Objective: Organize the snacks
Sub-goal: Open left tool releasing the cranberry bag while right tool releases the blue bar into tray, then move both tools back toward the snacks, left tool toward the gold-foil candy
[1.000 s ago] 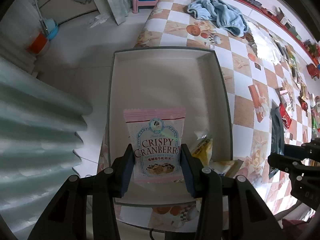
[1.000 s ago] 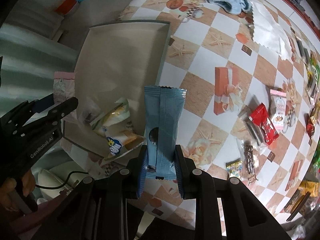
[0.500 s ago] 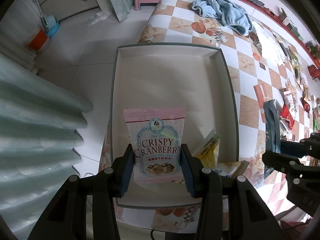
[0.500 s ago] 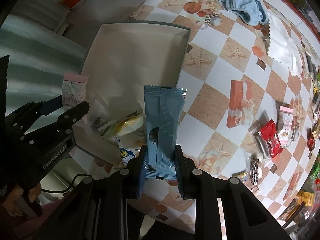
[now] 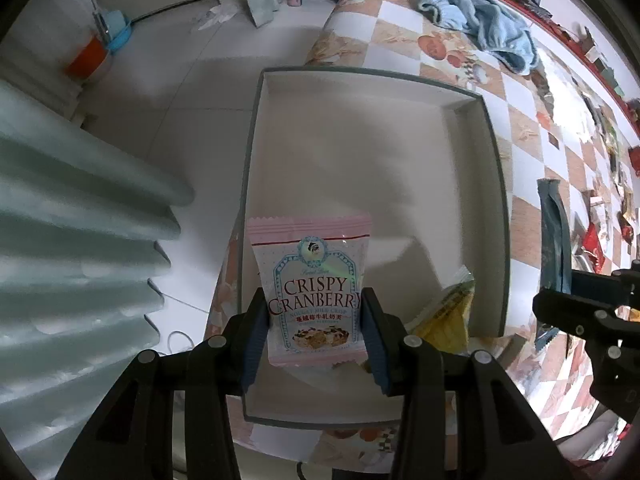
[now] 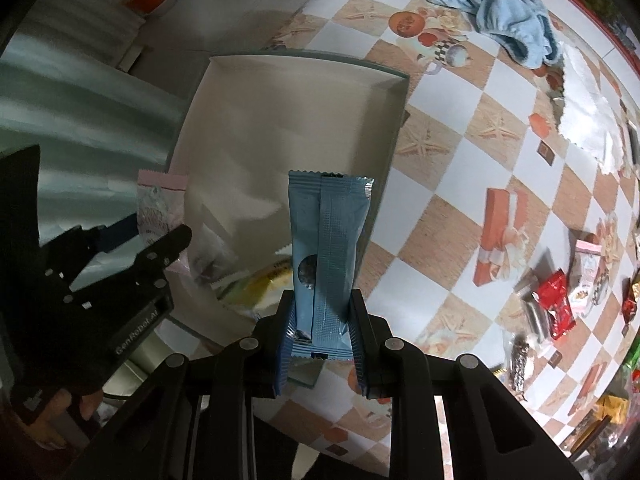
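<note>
Pink cranberry packet (image 5: 316, 292) stood upright, pinched at its lower sides by the left gripper (image 5: 315, 322) above the near-left part of the white box (image 5: 360, 152). Blue wrapper (image 6: 326, 256) was clamped by the right gripper (image 6: 322, 330) over the box's right wall. Yellow packet (image 5: 446, 314) lay in the near-right corner. Checkered tablecloth (image 6: 452, 148) carried scattered snacks (image 6: 556, 304) and a blue towel (image 6: 504, 10).

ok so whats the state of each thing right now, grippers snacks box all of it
left gripper: shut on the pink cranberry packet, over the box
right gripper: shut on the blue packet
white box: open, mostly bare
yellow packet: lying in the box's near corner
blue towel: crumpled on the table
loose snacks: scattered on the table
</note>
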Motion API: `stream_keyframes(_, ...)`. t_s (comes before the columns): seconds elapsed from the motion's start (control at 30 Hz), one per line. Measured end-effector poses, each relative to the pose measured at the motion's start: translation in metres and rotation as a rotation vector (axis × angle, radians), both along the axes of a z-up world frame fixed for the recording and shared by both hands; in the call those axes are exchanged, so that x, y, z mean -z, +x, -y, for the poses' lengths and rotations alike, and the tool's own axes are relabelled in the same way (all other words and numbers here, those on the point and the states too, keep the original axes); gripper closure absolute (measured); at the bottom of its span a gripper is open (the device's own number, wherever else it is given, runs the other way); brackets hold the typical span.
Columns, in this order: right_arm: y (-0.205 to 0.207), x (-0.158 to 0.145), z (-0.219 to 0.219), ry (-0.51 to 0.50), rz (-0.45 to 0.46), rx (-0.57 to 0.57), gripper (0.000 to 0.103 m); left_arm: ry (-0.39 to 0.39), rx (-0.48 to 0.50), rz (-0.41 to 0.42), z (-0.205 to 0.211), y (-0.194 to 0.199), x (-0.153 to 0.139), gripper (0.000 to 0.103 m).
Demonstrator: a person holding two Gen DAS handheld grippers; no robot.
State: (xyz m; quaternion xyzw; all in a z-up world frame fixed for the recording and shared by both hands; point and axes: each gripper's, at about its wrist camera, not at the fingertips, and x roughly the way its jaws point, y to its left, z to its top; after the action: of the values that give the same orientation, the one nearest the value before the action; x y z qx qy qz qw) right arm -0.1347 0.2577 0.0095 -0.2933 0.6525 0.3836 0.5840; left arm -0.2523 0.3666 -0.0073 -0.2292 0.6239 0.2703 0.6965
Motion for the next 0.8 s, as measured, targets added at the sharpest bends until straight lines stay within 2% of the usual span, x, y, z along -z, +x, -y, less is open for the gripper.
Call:
stream_keyframes(0.37,-0.006,0.020,-0.022,-0.031,-0.009,-0.013,0.076,-0.005,0.007,-0.026,-0.002,0.008,0.009,0.054)
stream_keyframes(0.47,-0.006,0.026,-0.023,-0.042,-0.021,-0.002,0.076,-0.012,0.016,-0.029,0.000,0.010,0.010,0.048)
stream_keyframes(0.5,-0.005,0.028,-0.026,-0.044,-0.025,0.002,0.075,-0.013,0.018,-0.028,0.001,0.010,0.010,0.040)
stream_keyframes(0.53,-0.005,0.029,-0.025,-0.046,-0.028,0.007,0.067,-0.010,0.020,-0.026,0.002,0.009,0.010,0.031)
stream_keyframes(0.57,-0.002,0.029,-0.027,-0.045,-0.025,0.011,0.058,-0.004,0.019,-0.025,0.003,0.009,0.009,0.030)
stream_keyframes(0.6,0.000,0.028,-0.025,-0.048,-0.003,0.022,0.045,0.009,0.014,-0.032,0.002,0.008,0.009,0.026)
stream_keyframes(0.63,0.002,0.026,-0.023,-0.043,0.000,0.033,0.037,0.009,0.010,-0.034,0.001,0.006,0.009,0.024)
stream_keyframes(0.8,0.011,0.025,-0.018,-0.033,-0.010,0.082,0.034,-0.010,0.008,-0.040,0.001,0.004,0.008,0.023)
